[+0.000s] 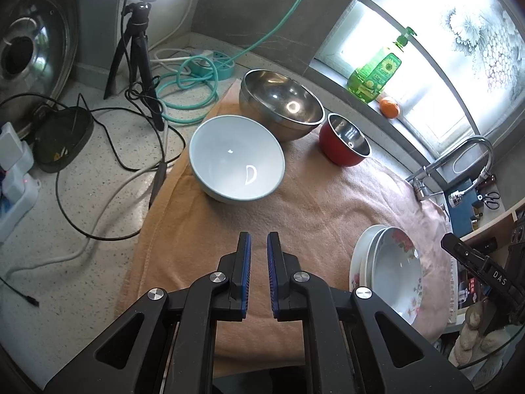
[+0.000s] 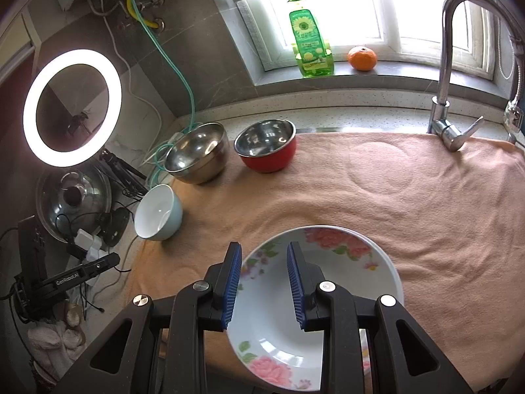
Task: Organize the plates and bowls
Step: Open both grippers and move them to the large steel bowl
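Floral plates (image 2: 315,298): stacked on the peach towel (image 2: 426,216), directly under the right gripper (image 2: 264,284). In right wrist view, top plate is deep, white, w/ pink flower print; a second rim shows just behind it. From left wrist view the same stack (image 1: 387,269) sits to the right of the left gripper (image 1: 259,272), near the towel's right edge.

Right gripper: jaws part open, narrow gap, blue pads (image 2: 231,287) hanging over the plate's near-left rim. Nothing between them; can't tell if pads touch the plate.

Left gripper: jaws nearly shut, only a thin slit between blue pads, empty, over bare towel.

Bowls, all ahead of the left gripper:
- light-blue ceramic bowl (image 1: 236,157) straight ahead, upright, at towel's left edge.
- large steel bowl (image 1: 282,101) behind it, just beside.
- red bowl w/ steel inside (image 1: 346,141) to the right of the steel one, apart from it.

Further out: green soap bottle (image 2: 308,39) & orange (image 2: 362,58) on windowsill; faucet (image 2: 449,65) far right of the right gripper; ring light (image 2: 72,108) on tripod, pot lid (image 2: 72,197), teal hose (image 1: 187,88) & cables on speckled counter (image 1: 115,151) to the left.
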